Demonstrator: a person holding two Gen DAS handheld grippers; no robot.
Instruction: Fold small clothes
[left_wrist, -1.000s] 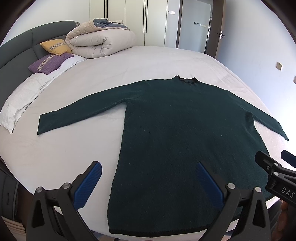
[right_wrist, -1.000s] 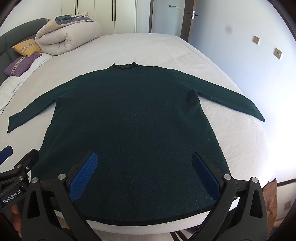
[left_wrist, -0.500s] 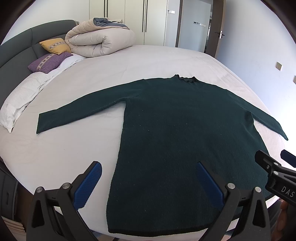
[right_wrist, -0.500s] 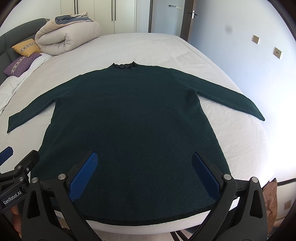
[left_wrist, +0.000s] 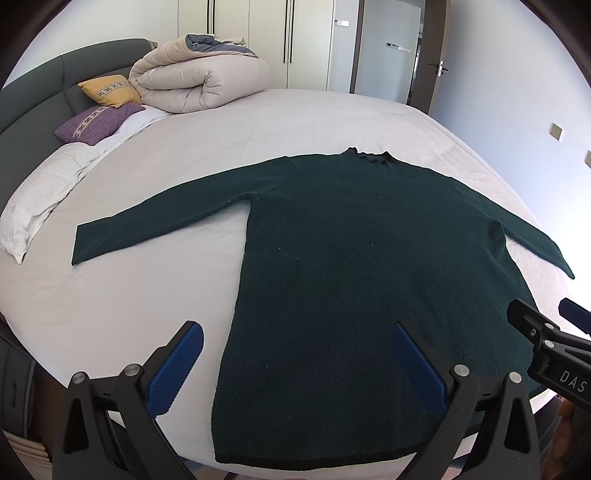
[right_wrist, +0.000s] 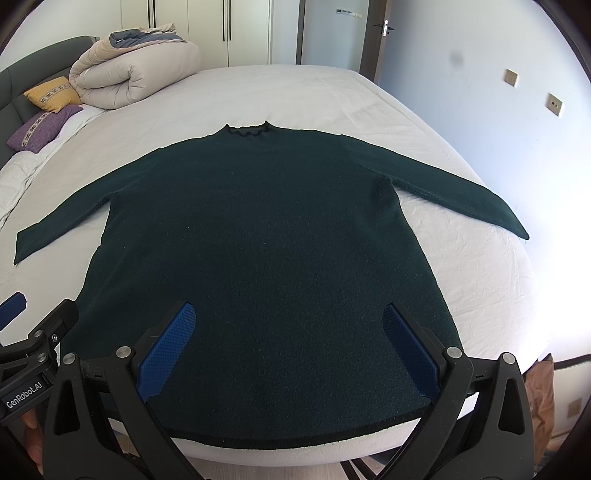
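One dark green sweater flat on one bed, two sleeves outstretched, left gripper and right gripper fingers spread, two cushions, one rolled duvet.

One sweater, one rolled duvet, two cushions, two grippers.

A dark green sweater lies flat on the white bed, sleeves spread and collar away, while the right tongs hover wide apart above its hem, holding nothing.
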